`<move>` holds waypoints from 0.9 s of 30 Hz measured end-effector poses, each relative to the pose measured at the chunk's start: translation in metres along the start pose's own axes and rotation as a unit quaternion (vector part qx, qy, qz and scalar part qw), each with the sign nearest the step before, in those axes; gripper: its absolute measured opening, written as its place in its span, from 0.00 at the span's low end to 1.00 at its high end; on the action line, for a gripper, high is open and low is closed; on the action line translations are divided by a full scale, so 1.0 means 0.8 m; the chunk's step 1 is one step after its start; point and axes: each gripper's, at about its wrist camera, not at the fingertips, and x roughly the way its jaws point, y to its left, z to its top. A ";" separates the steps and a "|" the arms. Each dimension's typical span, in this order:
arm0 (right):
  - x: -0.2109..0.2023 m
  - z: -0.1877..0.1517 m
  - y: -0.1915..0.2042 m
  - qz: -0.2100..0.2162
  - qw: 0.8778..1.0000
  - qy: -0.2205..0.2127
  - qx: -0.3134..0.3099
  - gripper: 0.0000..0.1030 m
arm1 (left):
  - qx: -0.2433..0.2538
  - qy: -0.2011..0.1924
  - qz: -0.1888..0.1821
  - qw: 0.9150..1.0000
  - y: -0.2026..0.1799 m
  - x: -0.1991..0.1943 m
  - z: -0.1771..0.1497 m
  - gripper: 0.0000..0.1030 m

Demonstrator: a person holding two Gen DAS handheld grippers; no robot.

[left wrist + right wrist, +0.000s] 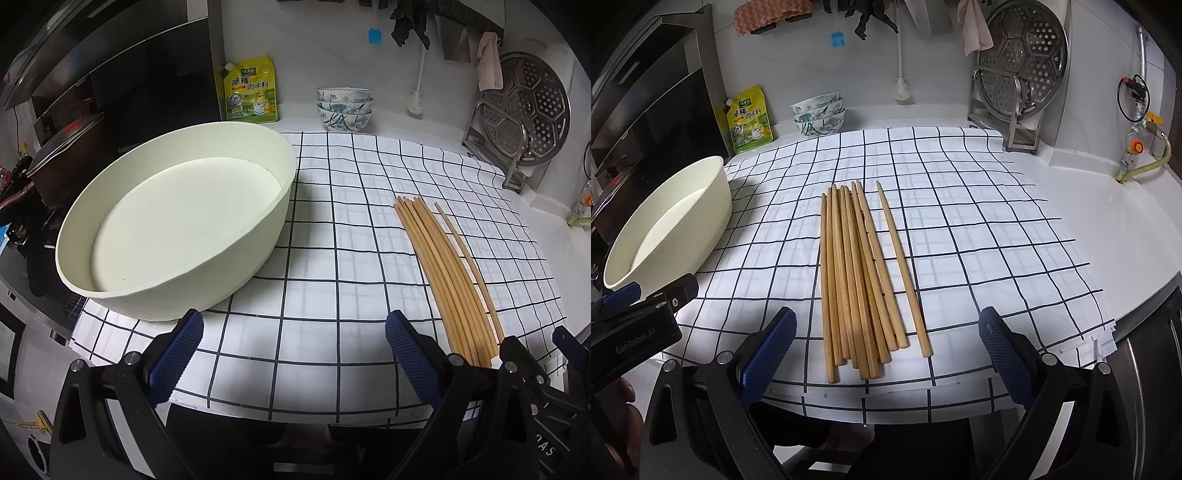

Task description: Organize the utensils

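Your right gripper (886, 350) hangs low over the near edge of the worktop with its blue-padded fingers (768, 354) spread wide and nothing between them; the blunt ends of the bundle of light wooden chopsticks (857, 280) lie just ahead, in line with the gap. Most of the sticks lie packed side by side and partly overlapping, tips pointing away from you, while one single chopstick (903, 269) lies just to the right of the bundle, apart from it. Your left gripper (293, 354) is also spread and empty, hovering over the white cloth with a black grid pattern (332, 240) that covers the white worktop (1108, 206). Ahead and to its left stands the large cream round basin (177, 236), empty, resting on the cloth. Against the back wall stand a yellow-green seasoning pouch (251, 90), stacked blue-patterned ceramic bowls (344, 109), and a perforated steel steamer plate in a rack (528, 110).
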 end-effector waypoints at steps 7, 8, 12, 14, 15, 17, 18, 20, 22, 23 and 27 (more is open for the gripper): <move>0.000 -0.001 0.000 0.000 1.000 0.000 0.000 0.92 | 0.005 -0.003 0.001 1.000 -0.002 -0.001 -0.001 0.94; 0.000 -0.001 0.000 0.000 1.000 0.000 0.000 0.92 | 0.004 -0.003 0.001 1.000 -0.001 -0.001 -0.001 0.94; 0.001 0.000 -0.001 0.001 1.000 0.000 0.002 0.92 | 0.001 -0.003 0.000 1.000 0.000 0.000 -0.002 0.94; 0.002 -0.001 -0.001 0.000 1.000 0.001 0.003 0.92 | -0.001 -0.003 -0.001 1.000 0.001 0.000 -0.002 0.94; 0.002 -0.001 -0.001 0.000 1.000 0.002 0.003 0.92 | 0.000 -0.003 0.000 1.000 0.001 0.000 -0.002 0.94; 0.003 -0.001 0.000 0.001 1.000 0.002 0.002 0.92 | 0.002 -0.005 0.002 1.000 0.000 0.000 -0.002 0.94; 0.003 -0.001 0.000 0.002 1.000 0.002 0.002 0.92 | 0.002 -0.005 0.002 1.000 0.000 0.000 -0.002 0.94; 0.003 0.000 0.000 0.002 1.000 0.002 0.002 0.92 | 0.002 -0.006 0.000 1.000 0.000 -0.001 -0.002 0.94; 0.002 0.001 -0.001 0.003 1.000 0.002 0.002 0.92 | 0.003 -0.007 -0.001 1.000 -0.001 -0.001 -0.002 0.94; 0.002 0.001 -0.001 0.002 1.000 0.002 0.002 0.92 | 0.004 -0.007 0.000 1.000 -0.001 -0.001 -0.002 0.94; 0.003 0.001 -0.001 0.002 1.000 0.002 0.002 0.92 | 0.006 -0.008 0.000 1.000 -0.001 -0.001 -0.001 0.94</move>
